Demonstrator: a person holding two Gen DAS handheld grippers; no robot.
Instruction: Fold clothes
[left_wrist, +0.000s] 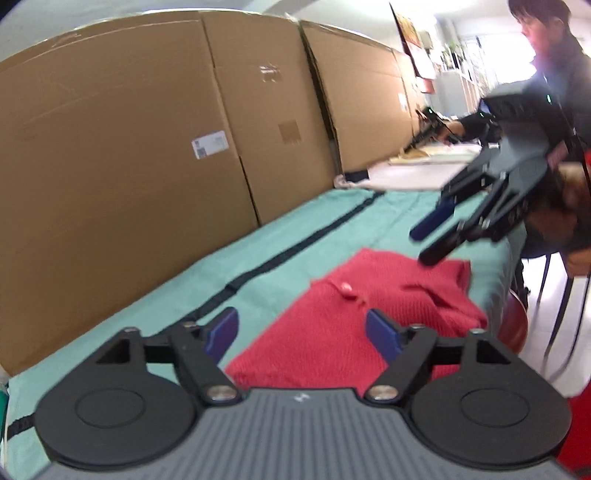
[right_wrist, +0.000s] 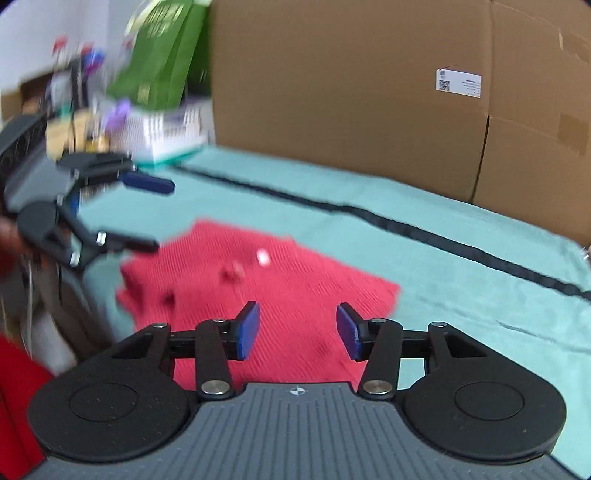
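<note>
A red knitted garment (left_wrist: 406, 291) (right_wrist: 207, 266) lies folded into a rough rectangle on the teal cloth (left_wrist: 332, 229) (right_wrist: 443, 302) that covers the table. A small pale tag or button shows on its top. My left gripper (left_wrist: 301, 325) hovers open over the near end of the garment, with nothing between its blue pads. In the right wrist view the left gripper (right_wrist: 159, 214) stands wide at the garment's left corner. My right gripper (right_wrist: 298, 317) is open above the garment's near edge and holds nothing. From the left wrist view the right gripper (left_wrist: 424, 245) hangs just above the far corner.
Tall cardboard boxes (left_wrist: 147, 129) (right_wrist: 351, 92) wall off the back of the table. A black strap (left_wrist: 295, 247) (right_wrist: 424, 232) runs along the cloth. A white basket (right_wrist: 166, 129) and a green bag (right_wrist: 162, 55) stand at one end. A person (left_wrist: 561, 74) works at the neighbouring table.
</note>
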